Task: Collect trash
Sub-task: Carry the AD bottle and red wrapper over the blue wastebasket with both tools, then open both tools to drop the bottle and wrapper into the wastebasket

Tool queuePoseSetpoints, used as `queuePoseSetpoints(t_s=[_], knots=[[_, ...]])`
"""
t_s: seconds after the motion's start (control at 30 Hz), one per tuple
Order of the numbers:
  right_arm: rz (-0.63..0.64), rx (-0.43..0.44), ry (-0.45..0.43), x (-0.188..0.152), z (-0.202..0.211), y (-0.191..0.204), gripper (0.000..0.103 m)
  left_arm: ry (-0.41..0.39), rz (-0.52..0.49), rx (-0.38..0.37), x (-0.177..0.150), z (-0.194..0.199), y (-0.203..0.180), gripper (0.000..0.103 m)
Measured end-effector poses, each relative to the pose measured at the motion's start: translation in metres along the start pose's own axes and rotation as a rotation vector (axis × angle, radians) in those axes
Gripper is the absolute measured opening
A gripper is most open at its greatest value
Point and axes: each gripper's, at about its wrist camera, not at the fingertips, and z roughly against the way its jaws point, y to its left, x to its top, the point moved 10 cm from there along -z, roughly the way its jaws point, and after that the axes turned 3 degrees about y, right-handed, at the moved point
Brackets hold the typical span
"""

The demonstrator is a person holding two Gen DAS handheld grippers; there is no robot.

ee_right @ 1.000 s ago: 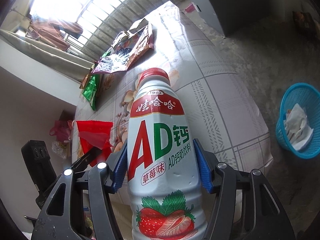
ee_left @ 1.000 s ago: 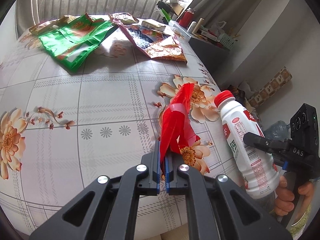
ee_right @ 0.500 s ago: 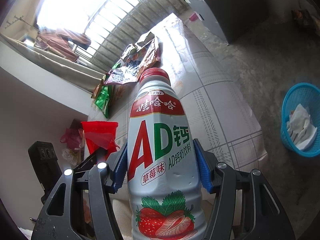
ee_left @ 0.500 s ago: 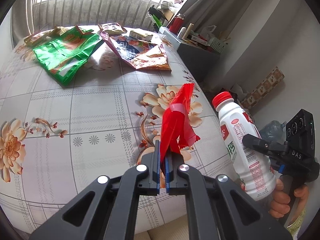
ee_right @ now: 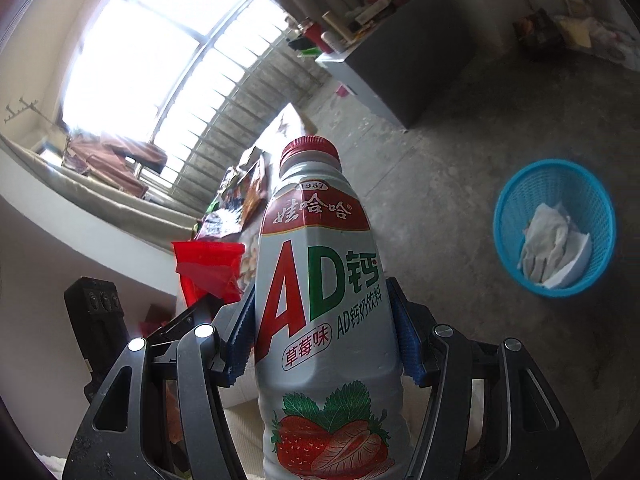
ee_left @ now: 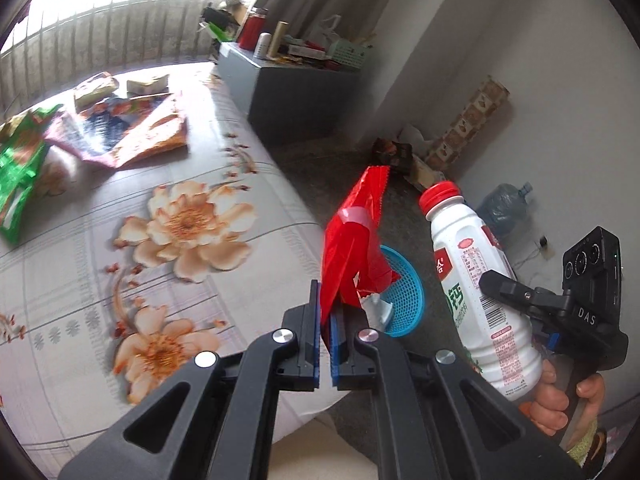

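My left gripper (ee_left: 326,308) is shut on a crumpled red wrapper (ee_left: 354,236), which sticks up from its blue pads past the table's right edge. My right gripper (ee_right: 322,328) is shut on a white drink bottle (ee_right: 320,288) with a red cap and a strawberry label, held upright. That bottle (ee_left: 476,280) also shows in the left wrist view at the right, with a hand under it. A blue mesh waste basket (ee_right: 516,204) stands on the floor with white crumpled paper inside; in the left wrist view the basket (ee_left: 404,292) sits just behind the wrapper.
A floral tablecloth (ee_left: 120,240) covers the table on the left, with green (ee_left: 20,176) and multicoloured snack bags (ee_left: 132,132) at its far end. A grey cabinet (ee_left: 296,96) loaded with clutter stands by the wall. A water jug (ee_left: 504,208) rests on the concrete floor.
Both grippers have swung to the right, off the table and over the floor, each keeping its load. The blue basket has come into the left wrist view.
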Motion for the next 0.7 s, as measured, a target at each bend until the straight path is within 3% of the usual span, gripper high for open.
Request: queuePoseSetpoints(t_s=[0.27, 0.43, 0.57, 0.63, 0.67, 0.7], knots=[[-0.237, -0.112, -0.093, -0.004, 0.046, -0.120, 0.057, 0.194, -0.163, -0.084, 0.009, -0.094, -0.106, 0.003], [-0.366, -0.159, -0.076, -0.013, 0.044, -0.181, 0.057, 0.326, -0.208, -0.066, 0.001, -0.168, -0.139, 0.003], [-0.427, -0.149, -0.078, 0.005, 0.028, -0.203, 0.057, 0.380, -0.223, -0.035, 0.005, -0.217, -0.156, 0.004], [-0.435, -0.124, -0.070, 0.017, 0.019, -0.214, 0.060, 0.370, -0.228, -0.006, 0.015, -0.240, -0.158, 0.029], [-0.442, -0.112, -0.057, 0.025, 0.008, -0.222, 0.066, 0.365, -0.231, 0.031, 0.018, -0.249, -0.154, 0.061], [-0.467, -0.113, -0.043, 0.030, -0.002, -0.232, 0.073, 0.346, -0.226, 0.075, 0.022, -0.255, -0.150, 0.068]])
